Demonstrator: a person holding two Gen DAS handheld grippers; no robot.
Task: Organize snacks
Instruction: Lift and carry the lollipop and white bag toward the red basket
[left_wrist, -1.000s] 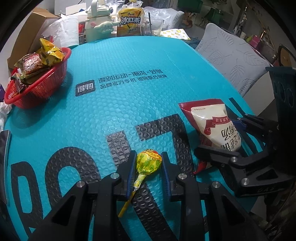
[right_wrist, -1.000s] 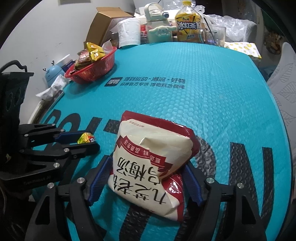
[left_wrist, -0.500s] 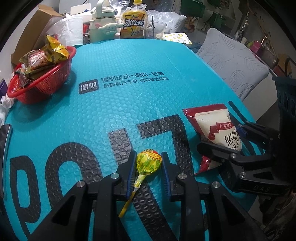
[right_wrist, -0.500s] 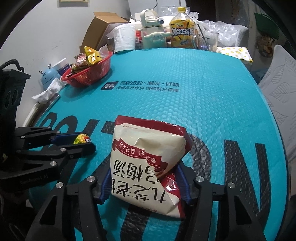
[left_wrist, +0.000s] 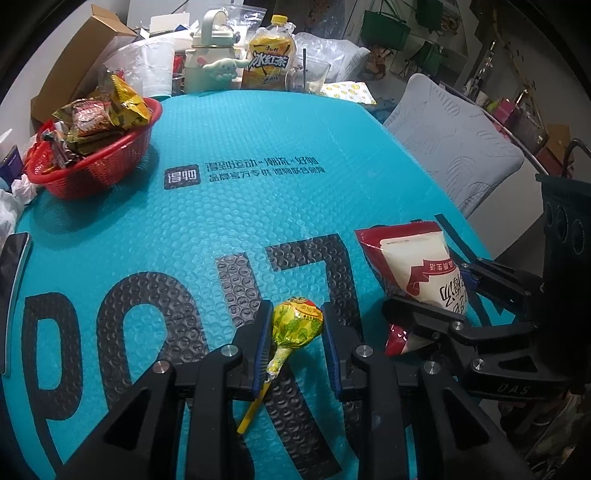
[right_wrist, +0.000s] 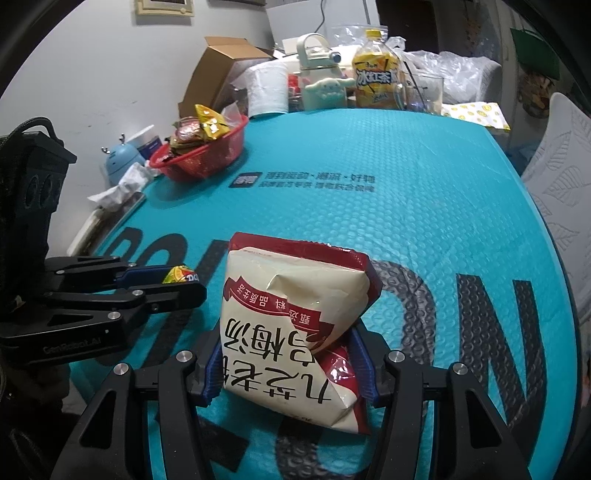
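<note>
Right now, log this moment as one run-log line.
left gripper: shut on lollipop | right gripper: shut on snack bag | red basket: far left, holds snacks | both items not yet binned

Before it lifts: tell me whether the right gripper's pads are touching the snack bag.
Touching. The right wrist view shows both blue pads pressed into the creased snack bag.

A lived-in home: a cluttered table (left_wrist: 258, 206) with an iced-tea bottle (left_wrist: 271, 59), tissue roll (right_wrist: 269, 88) and cushioned chair (left_wrist: 454, 147).
</note>
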